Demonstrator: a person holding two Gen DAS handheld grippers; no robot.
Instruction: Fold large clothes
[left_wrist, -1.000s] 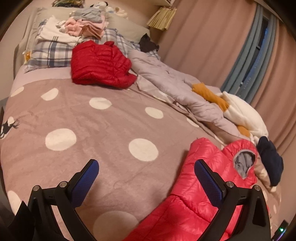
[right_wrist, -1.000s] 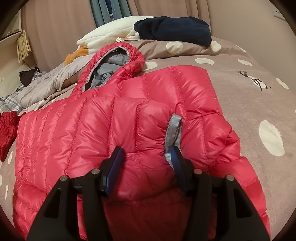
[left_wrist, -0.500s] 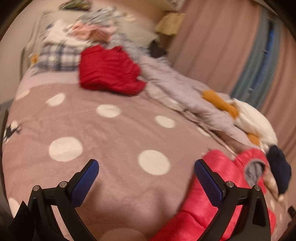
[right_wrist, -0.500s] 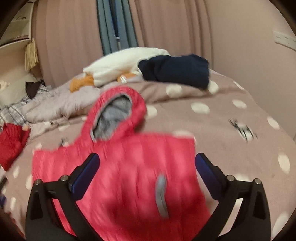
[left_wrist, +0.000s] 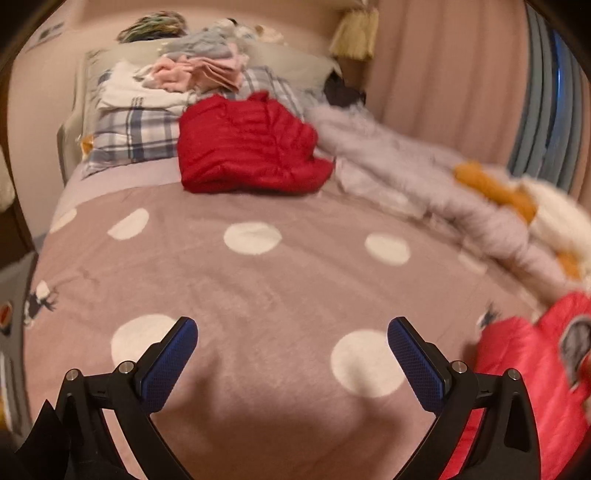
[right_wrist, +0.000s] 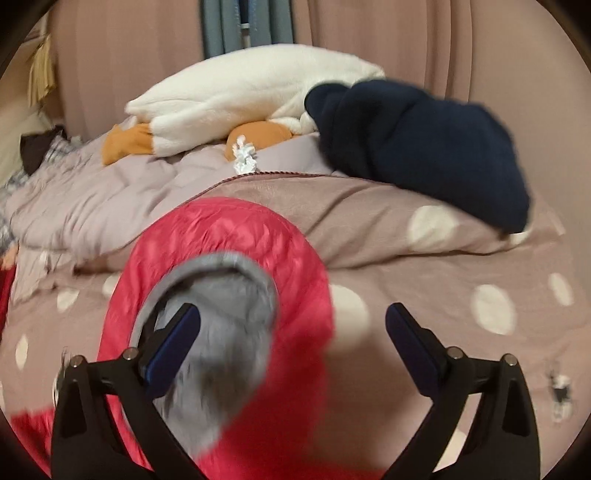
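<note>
Since the earlier frames, the right gripper (right_wrist: 291, 332) has been carried off the jacket's (right_wrist: 236, 236) body, where its jaws were clenched on a fold by a grey tab, and up to the hood (right_wrist: 221, 295). Its jaws have just been opening and now stand wide and released; the hood's grey lining is seen under and between them, but nothing is pinched. A navy garment (right_wrist: 424, 155) and a white plush (right_wrist: 240, 85) lie well beyond the jaws on the bed (right_wrist: 461, 332).

The left gripper (left_wrist: 291, 350) has been swung away from the jacket; its jaws are spread and empty over bare spotted blanket, with the jacket (left_wrist: 535, 369) now just right of the right jaw. A folded red jacket (left_wrist: 251, 147) lies far ahead of the jaws, near the pillows.

By this reading, the body fold has been let go and the hood is judged to be next: it would be gripped at its rim and turned down onto the body.
</note>
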